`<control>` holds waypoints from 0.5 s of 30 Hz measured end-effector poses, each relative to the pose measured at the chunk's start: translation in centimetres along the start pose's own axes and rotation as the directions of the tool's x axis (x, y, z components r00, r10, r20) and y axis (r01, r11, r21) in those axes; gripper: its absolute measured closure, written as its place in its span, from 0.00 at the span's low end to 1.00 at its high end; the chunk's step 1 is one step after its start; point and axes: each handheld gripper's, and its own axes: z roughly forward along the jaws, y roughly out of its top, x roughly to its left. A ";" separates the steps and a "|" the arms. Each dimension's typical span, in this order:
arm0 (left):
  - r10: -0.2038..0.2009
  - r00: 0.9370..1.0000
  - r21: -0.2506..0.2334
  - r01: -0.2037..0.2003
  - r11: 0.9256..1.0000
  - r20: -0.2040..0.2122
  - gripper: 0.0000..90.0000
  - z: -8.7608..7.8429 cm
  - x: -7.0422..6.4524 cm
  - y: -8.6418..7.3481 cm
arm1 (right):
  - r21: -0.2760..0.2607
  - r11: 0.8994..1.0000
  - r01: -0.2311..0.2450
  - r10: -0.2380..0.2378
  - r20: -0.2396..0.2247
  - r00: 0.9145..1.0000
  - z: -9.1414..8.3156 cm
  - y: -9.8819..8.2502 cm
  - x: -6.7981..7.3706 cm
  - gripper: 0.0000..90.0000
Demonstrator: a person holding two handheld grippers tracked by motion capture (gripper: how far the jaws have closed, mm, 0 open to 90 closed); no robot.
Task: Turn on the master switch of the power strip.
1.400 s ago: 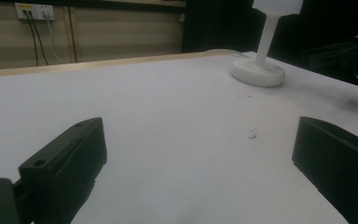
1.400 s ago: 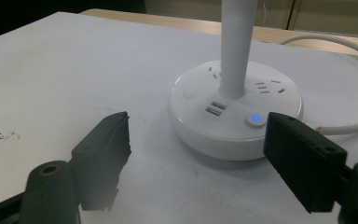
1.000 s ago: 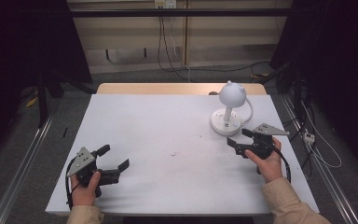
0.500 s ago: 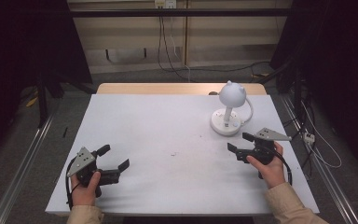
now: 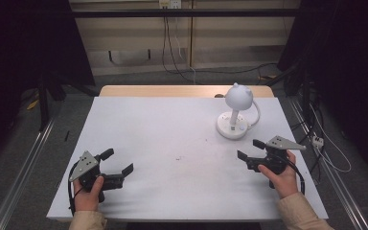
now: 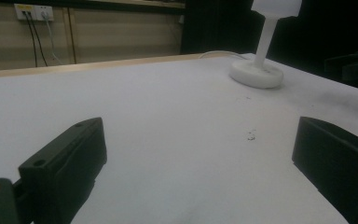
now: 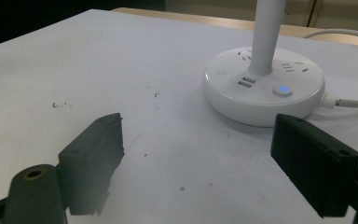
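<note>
A white desk lamp (image 5: 235,115) with a dome head stands on its round base (image 5: 231,128) at the table's far right. In the right gripper view the base (image 7: 261,93) shows sockets, USB ports and a button lit blue (image 7: 283,88). My right gripper (image 5: 247,149) is held open just in front of the base, with nothing between its jaws (image 7: 198,128). At the near left, my left gripper (image 5: 119,160) is also open and empty, low over the table (image 6: 200,135). The lamp base (image 6: 255,74) lies far off to its right.
The white table (image 5: 172,124) has a wooden strip along its far edge. The lamp's white cable (image 5: 256,112) loops off behind the base to the right. A small speck (image 5: 178,157) marks the middle of the table. Dark floor and cables surround the table.
My right gripper has drawn back a little from the lamp base toward the near edge. The left gripper has stayed where it was.
</note>
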 end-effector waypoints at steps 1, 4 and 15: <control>0.000 1.000 0.000 0.000 1.000 0.000 0.03 0.0 0.0 0.0 | 0.001 1.000 0.002 -0.002 -0.001 1.000 -0.1 -0.1 0.1 0.19; -0.001 1.000 0.000 0.001 1.000 0.000 0.03 0.0 0.0 0.0 | 0.008 1.000 0.008 -0.008 -0.007 1.000 -0.2 -0.3 0.3 0.19; -0.006 1.000 0.002 0.006 1.000 0.000 0.03 0.0 0.0 -0.1 | 0.025 0.999 0.026 -0.025 -0.014 1.000 -0.8 -1.0 1.0 0.18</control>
